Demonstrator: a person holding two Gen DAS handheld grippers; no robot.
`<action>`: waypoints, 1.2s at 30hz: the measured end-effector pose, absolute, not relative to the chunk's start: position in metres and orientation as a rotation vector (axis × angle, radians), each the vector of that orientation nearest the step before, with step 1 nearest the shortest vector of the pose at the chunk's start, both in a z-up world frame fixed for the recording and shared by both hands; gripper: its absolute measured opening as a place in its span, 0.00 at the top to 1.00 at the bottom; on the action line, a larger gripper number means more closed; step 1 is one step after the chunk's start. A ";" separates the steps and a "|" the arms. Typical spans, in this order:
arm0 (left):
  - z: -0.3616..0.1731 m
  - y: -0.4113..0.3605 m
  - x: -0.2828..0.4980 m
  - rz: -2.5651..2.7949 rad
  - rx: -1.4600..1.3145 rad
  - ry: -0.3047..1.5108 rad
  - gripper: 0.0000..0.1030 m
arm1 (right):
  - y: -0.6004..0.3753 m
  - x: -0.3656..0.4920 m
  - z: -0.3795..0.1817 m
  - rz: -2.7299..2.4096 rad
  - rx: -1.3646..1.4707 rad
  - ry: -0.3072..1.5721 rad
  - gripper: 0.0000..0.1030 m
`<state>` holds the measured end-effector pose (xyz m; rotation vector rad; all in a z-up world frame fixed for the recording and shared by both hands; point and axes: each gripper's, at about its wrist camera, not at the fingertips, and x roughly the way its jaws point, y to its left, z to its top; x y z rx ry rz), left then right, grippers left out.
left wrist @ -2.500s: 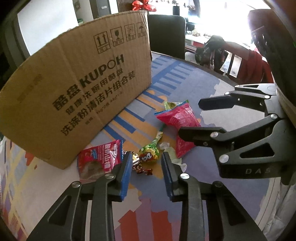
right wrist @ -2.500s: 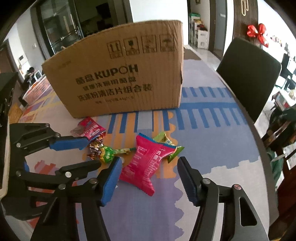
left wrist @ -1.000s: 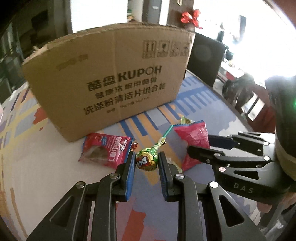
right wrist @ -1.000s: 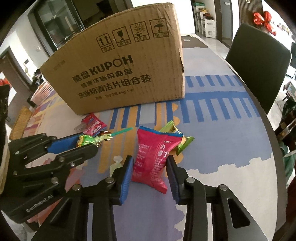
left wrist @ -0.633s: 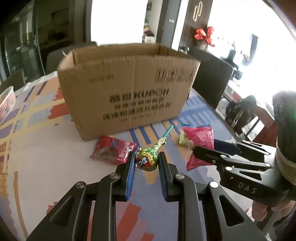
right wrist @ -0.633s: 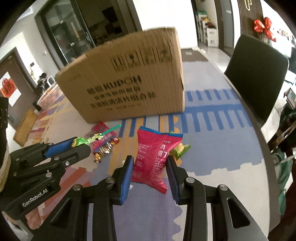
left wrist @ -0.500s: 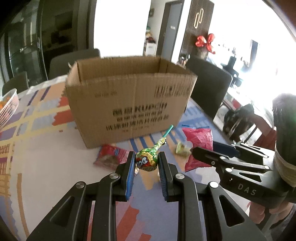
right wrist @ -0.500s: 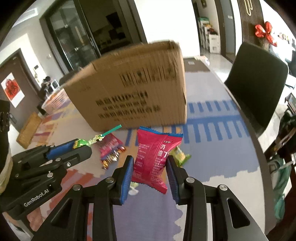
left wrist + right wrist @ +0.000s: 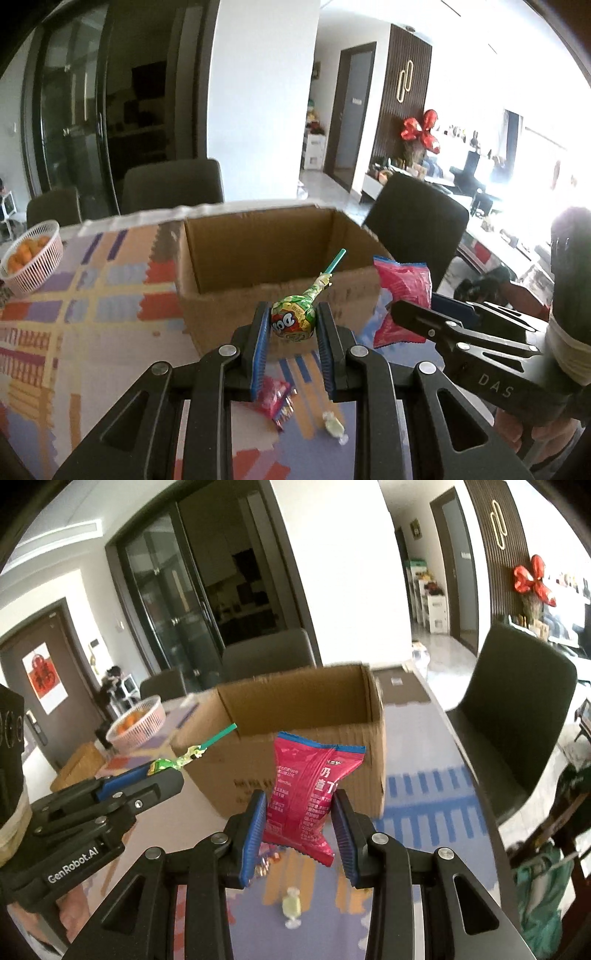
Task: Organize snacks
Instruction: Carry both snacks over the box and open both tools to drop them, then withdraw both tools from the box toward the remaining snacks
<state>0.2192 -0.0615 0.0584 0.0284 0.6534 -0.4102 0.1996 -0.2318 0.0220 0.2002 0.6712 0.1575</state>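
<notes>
The open cardboard box (image 9: 258,258) stands on the counter (image 9: 92,332) ahead of both grippers and lower than what they carry, its mouth facing up and its near wall between the jaws and the hollow inside. That is the relation the next move seems to turn on: each snack has to travel forward over that near rim before it can be let go into the box.

The left gripper (image 9: 291,328) has its jaws clamped on the round wrapped head of a lollipop (image 9: 293,319); the teal stick slants up and away toward the box's opening, so its long axis already points at the box. The right gripper (image 9: 297,812) has its jaws clamped on the lower half of a pink snack packet (image 9: 312,790), which stands upright with its sealed top edge level with the box's rim in the right wrist view. Both look about equally near the box, the left opposite its middle, the right opposite its right half.

On the counter before the box lie a small red packet (image 9: 275,400) and a pale green wrapped candy (image 9: 334,428), well below the jaws, not yet gathered.
</notes>
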 end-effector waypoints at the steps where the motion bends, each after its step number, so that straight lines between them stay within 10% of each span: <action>1: 0.062 -0.061 0.222 -0.404 0.028 0.645 0.76 | -0.232 0.204 0.027 0.158 0.200 0.660 0.64; 28: 0.068 -0.055 0.325 -0.304 0.074 0.710 0.75 | -0.219 0.299 0.063 0.156 0.095 0.648 0.64; 36: 0.065 -0.048 0.310 -0.265 0.094 0.698 0.51 | -0.221 0.298 0.057 0.084 0.066 0.646 0.44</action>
